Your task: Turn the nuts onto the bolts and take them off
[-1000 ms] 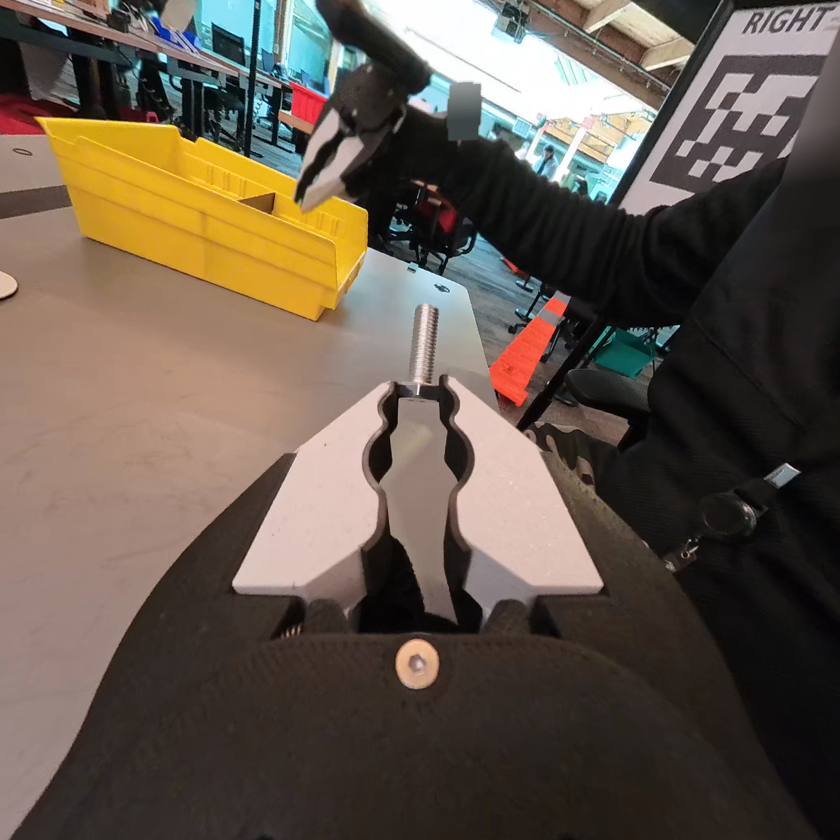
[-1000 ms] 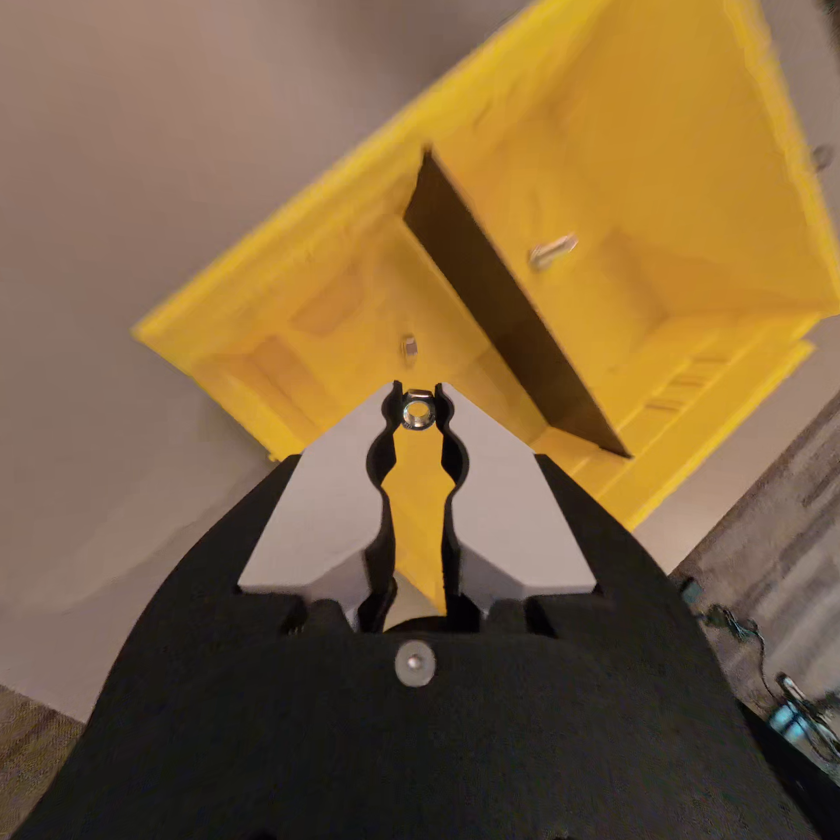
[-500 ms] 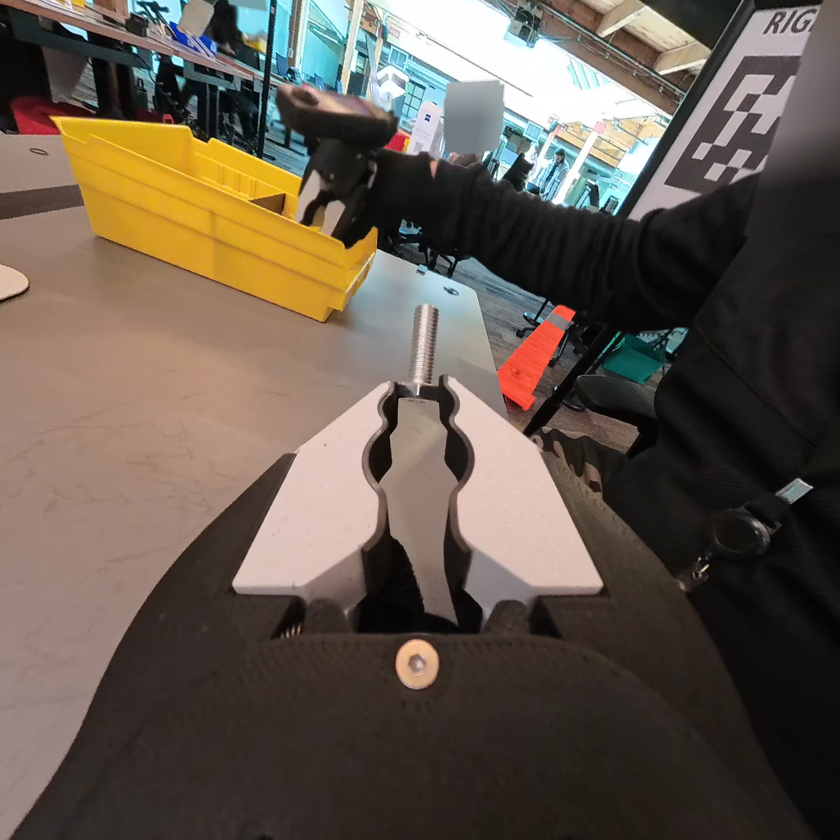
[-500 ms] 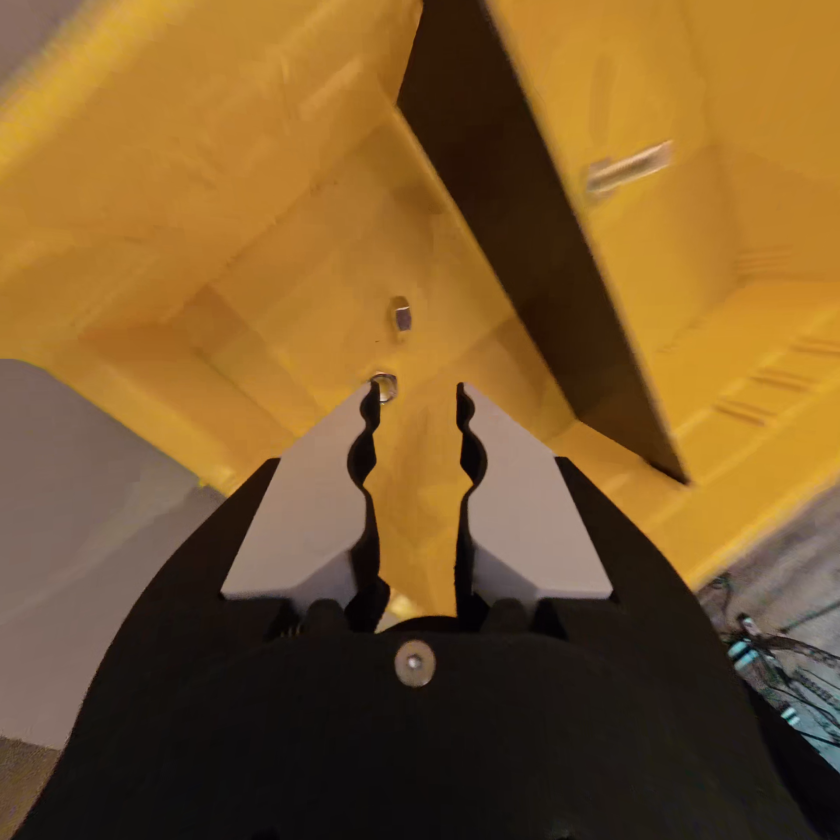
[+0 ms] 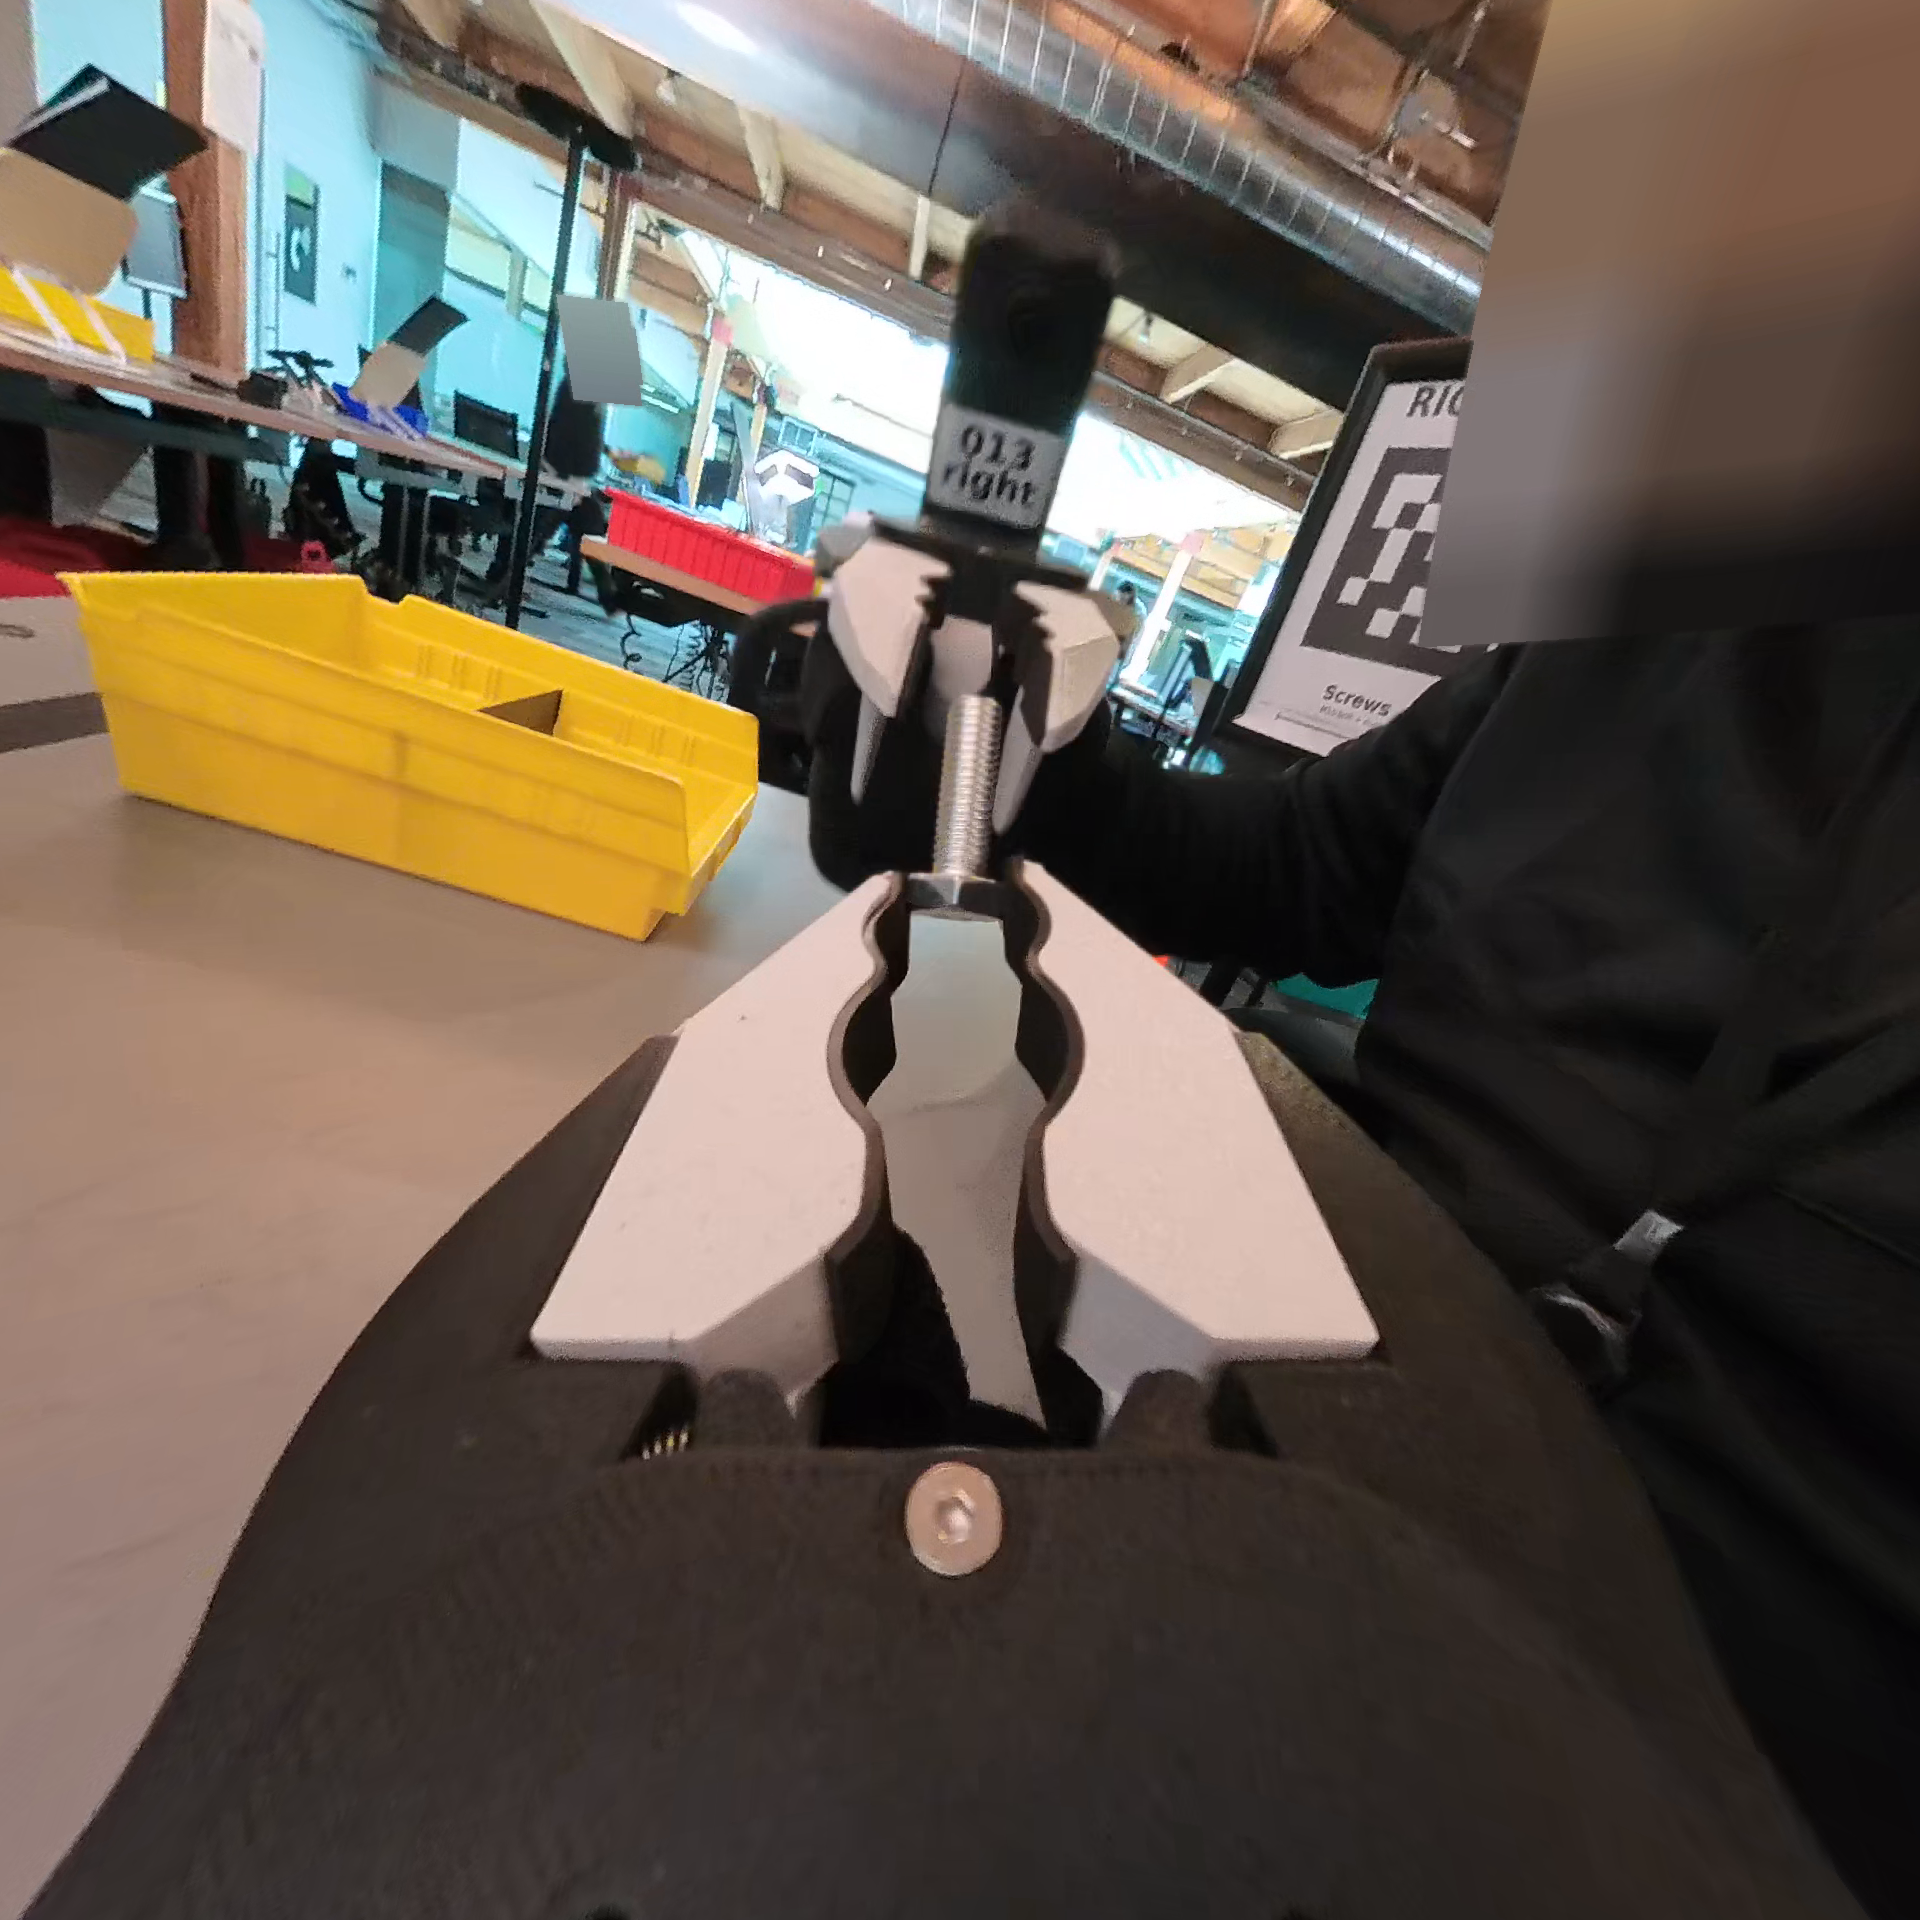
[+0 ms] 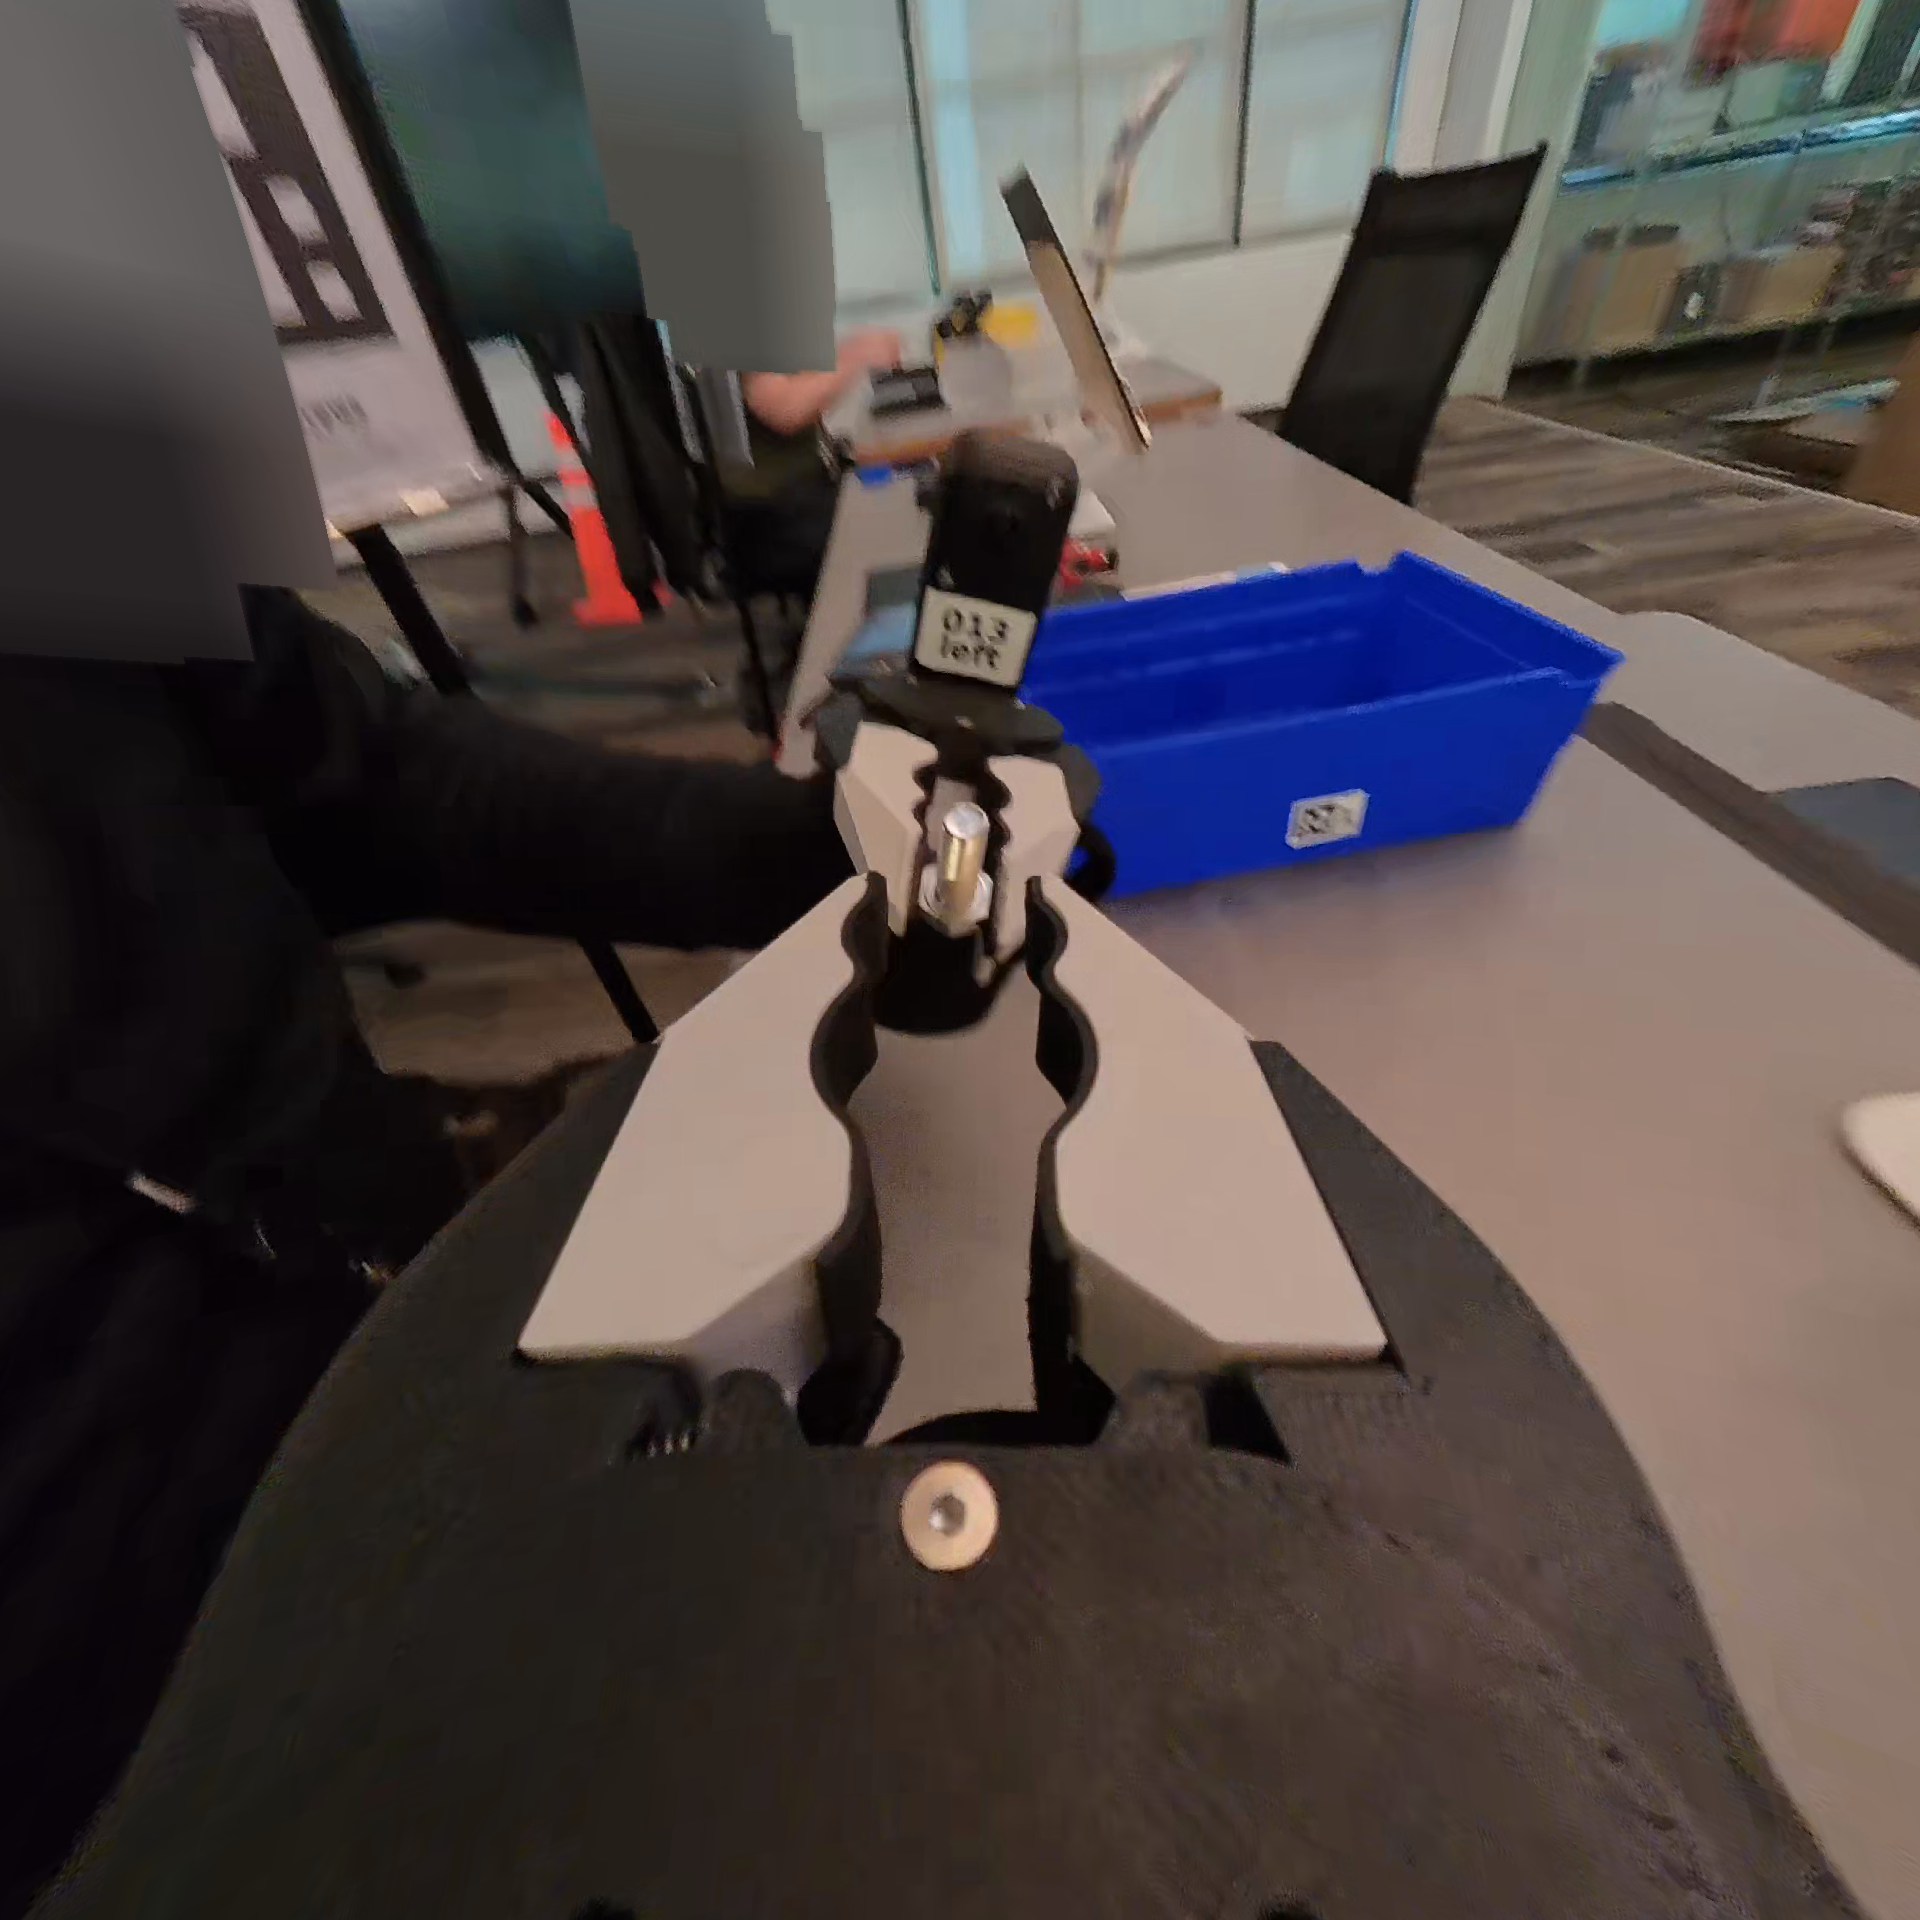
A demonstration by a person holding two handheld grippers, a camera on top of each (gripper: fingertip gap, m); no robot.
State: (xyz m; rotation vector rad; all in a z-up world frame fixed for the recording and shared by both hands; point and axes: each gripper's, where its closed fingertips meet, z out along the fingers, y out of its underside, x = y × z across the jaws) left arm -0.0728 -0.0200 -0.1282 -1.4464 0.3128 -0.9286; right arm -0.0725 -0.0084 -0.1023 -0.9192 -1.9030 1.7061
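The left gripper (image 5: 954,902) is clamped on the head of a bolt (image 5: 964,784), which stands upright from its fingertips with the threaded shank pointing up. No nut shows on the shank. The right gripper (image 5: 951,769) faces it from the far side, its two grey fingers (image 5: 881,634) spread to either side of the upper part of the shank; they look open and hold nothing that can be seen.

In the right wrist view, the right gripper (image 6: 954,902) has its tips apart, just in front of the bolt (image 6: 958,854), whose end points toward the camera. The left gripper (image 6: 951,904) is just behind, gripping the bolt's head.

Both grippers hang above the edge of a grey worktop (image 5: 260,1091). A yellow bin (image 5: 405,727) with a dark divider sits on the worktop to the far left in the left wrist view; a blue bin (image 6: 1320,727) sits on it to the far right in the right wrist view. A person in black sleeves (image 5: 1558,883) holds both tools.
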